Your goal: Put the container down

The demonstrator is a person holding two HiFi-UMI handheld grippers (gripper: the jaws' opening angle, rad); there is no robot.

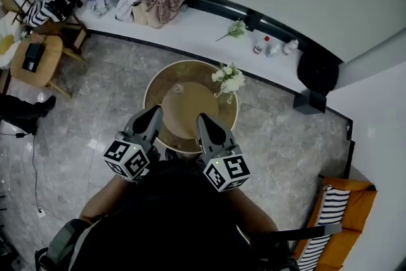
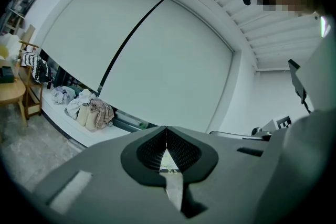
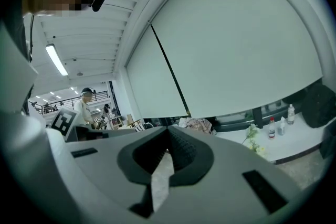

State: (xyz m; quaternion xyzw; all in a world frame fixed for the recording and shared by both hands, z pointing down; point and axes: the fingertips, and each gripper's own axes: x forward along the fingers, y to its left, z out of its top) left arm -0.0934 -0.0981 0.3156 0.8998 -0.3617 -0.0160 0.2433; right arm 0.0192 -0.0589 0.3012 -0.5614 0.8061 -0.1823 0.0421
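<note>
Left gripper [image 1: 154,112] [image 2: 166,131]: jaws pressed together, nothing between them. Right gripper [image 3: 168,131] [image 1: 203,118]: the same, tips meeting, empty. Both sit at the lower edge of the round table [image 1: 158,82], mid-frame. Small pale container [image 1: 178,89] stands on the tabletop above and between the two tips, clear of both, too small to detail. White flowers [image 1: 229,78] to its right.

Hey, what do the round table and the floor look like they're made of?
Table: probably wood or veneer, judging by the matte tan-brown top. Floor: likely polished stone or marble-look tile, since it is grey with pale veining and a soft sheen.
</note>
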